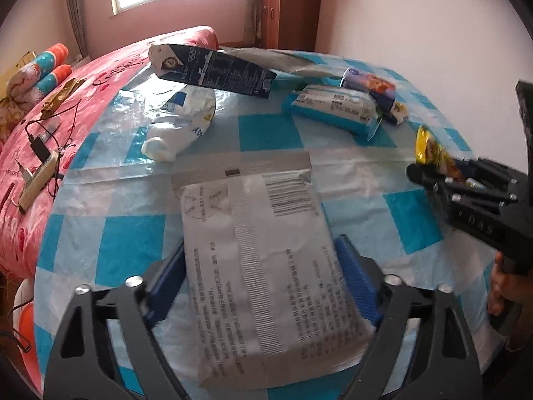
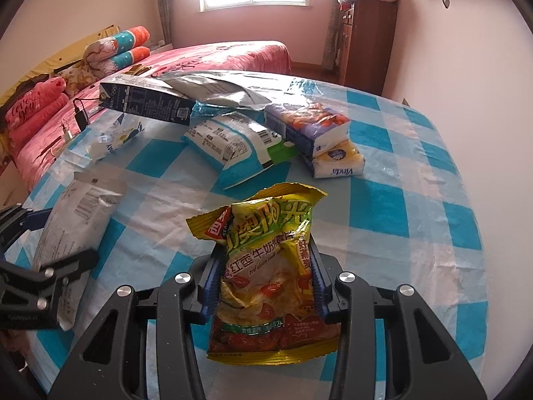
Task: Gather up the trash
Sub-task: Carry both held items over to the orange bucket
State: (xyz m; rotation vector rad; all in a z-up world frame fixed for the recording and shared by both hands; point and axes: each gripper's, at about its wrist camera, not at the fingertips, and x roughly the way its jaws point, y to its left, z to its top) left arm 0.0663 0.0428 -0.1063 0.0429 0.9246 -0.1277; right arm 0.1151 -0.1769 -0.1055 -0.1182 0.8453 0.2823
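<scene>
Trash pickup under way on a checked tablecloth (image 2: 416, 173): the right gripper (image 2: 265, 281) clamps a yellow snack bag (image 2: 266, 273); at its nine o'clock, the left gripper (image 1: 263, 281) straddles a grey pouch (image 1: 263, 260), pads apparently not yet biting.

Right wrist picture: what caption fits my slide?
Right gripper squeezes a yellow snack bag over the blue-checked tablecloth.

On the checked cloth lie one silver printed pouch (image 1: 266, 253), one yellow snack bag (image 2: 266, 280), one dark blue carton (image 1: 213, 70), one crumpled white wrapper (image 1: 180, 126), one blue-and-white bag (image 2: 230, 150), two tissue packs (image 2: 306, 126) (image 2: 336, 163) and one flat grey bag (image 2: 216, 91).
</scene>
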